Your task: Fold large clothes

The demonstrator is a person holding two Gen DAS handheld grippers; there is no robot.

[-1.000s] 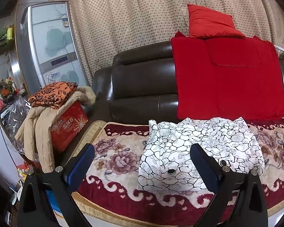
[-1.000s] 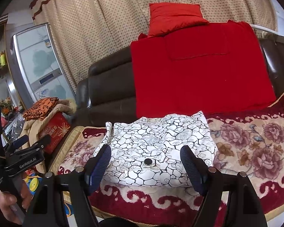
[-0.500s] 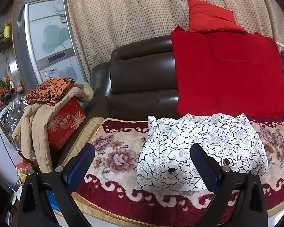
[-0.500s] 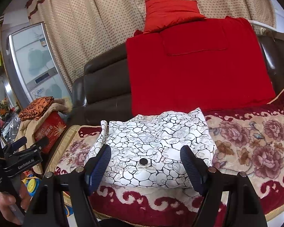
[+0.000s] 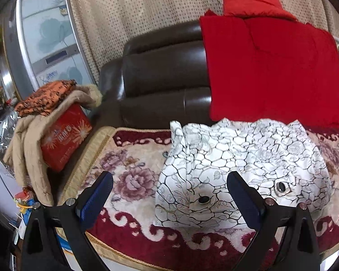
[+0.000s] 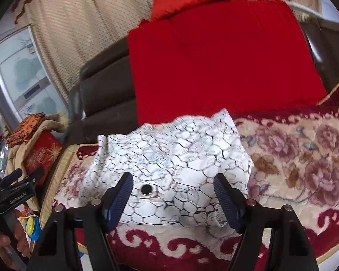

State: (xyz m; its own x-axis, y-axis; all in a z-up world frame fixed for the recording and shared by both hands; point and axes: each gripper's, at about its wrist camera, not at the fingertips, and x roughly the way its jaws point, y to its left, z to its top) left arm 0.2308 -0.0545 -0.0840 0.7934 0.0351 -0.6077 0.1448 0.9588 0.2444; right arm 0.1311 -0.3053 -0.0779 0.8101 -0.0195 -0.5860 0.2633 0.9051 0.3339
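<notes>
A: Looking at the right wrist view, the white garment (image 6: pixel 169 158) is blurring, so its crackle print and folds are hard to make out; a black button is showing at its near edge.

B: In the left wrist view the right tool is cut off at the frame edge beside the garment, only a dark tip showing.

A: The garment is lying bunched on the floral blanket (image 5: pixel 133 180) covering the brown sofa (image 5: pixel 165 72), just in front of the red blanket (image 5: pixel 271 67) that is hanging over the backrest.

B: A curtain is hanging behind the sofa; a fridge and a red box under a beige coat are standing beyond the garment's left side.

A: The left tool (image 5: pixel 169 198) is hovering wide open, empty. The right tool (image 6: pixel 173 197) is closing, pads apart above the garment, gripping nothing.
</notes>
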